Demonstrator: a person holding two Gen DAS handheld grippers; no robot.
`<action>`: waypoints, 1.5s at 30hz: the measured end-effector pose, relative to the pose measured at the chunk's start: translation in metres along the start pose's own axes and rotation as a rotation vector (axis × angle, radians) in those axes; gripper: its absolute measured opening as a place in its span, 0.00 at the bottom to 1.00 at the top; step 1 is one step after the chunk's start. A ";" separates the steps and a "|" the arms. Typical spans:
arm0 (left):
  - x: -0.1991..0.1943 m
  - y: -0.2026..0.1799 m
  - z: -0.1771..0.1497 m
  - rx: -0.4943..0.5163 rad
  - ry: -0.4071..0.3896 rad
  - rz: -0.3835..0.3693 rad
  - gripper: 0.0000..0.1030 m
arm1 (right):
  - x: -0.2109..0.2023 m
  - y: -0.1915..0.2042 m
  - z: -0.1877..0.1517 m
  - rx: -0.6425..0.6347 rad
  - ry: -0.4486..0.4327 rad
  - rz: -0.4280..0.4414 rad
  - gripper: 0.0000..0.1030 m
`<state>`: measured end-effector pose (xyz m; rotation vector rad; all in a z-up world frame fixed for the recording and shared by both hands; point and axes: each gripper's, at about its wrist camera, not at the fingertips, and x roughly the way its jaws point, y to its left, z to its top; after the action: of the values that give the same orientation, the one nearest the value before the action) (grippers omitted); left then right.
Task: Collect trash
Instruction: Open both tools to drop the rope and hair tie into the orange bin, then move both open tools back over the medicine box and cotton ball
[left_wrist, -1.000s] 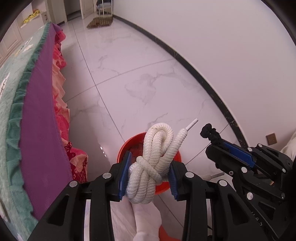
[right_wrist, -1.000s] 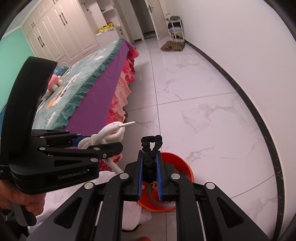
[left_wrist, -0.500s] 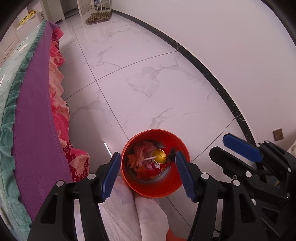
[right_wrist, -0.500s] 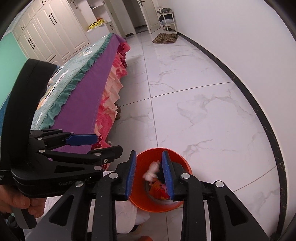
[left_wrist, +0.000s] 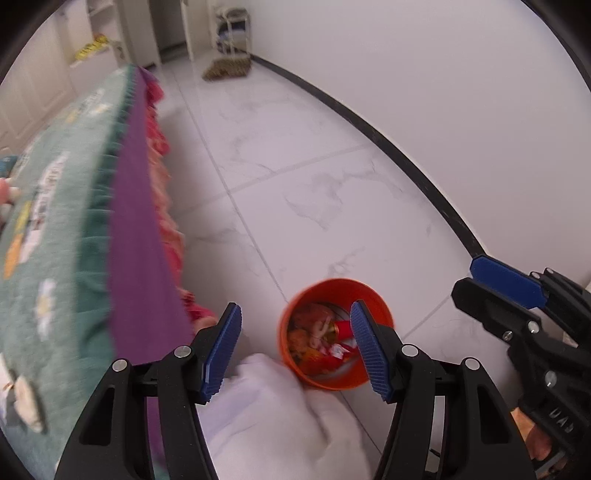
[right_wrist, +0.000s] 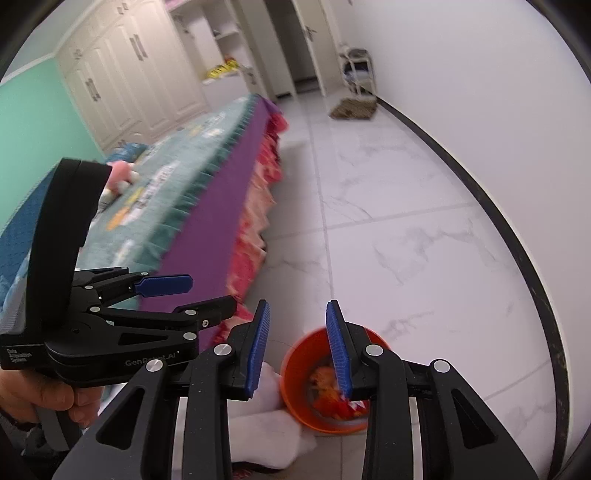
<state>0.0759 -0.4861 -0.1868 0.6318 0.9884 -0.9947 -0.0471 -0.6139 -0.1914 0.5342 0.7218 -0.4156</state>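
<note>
An orange bin (left_wrist: 373, 295) stands on the white marble floor, with mixed red and orange trash (left_wrist: 321, 343) inside. It also shows in the right wrist view (right_wrist: 295, 373). My left gripper (left_wrist: 295, 347) is open and empty, held above and just left of the bin. My right gripper (right_wrist: 297, 347) is open and empty, above the bin's left side. The right gripper also shows at the right of the left wrist view (left_wrist: 506, 280); the left gripper shows at the left of the right wrist view (right_wrist: 162, 286).
A bed with a teal cover and purple skirt (left_wrist: 129, 240) runs along the left. A white cloth (left_wrist: 266, 417) lies beside the bin. A white wall with a black baseboard (left_wrist: 424, 184) curves along the right. A brown mat (right_wrist: 352, 109) lies far back.
One second ago the left gripper held a white rope and the right a black band. Both jaws opened and the items dropped. Both grippers have since lifted and tilted up from the bin.
</note>
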 end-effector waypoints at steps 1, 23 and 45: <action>-0.009 0.005 -0.003 -0.010 -0.017 0.008 0.64 | -0.003 0.006 0.002 -0.009 -0.006 0.009 0.34; -0.166 0.170 -0.131 -0.377 -0.232 0.314 0.79 | -0.014 0.241 0.001 -0.358 -0.004 0.291 0.45; -0.165 0.301 -0.203 -0.621 -0.176 0.368 0.79 | 0.094 0.388 -0.022 -0.574 0.164 0.387 0.49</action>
<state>0.2364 -0.1265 -0.1247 0.1874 0.9182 -0.3731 0.2107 -0.3113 -0.1512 0.1539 0.8321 0.2014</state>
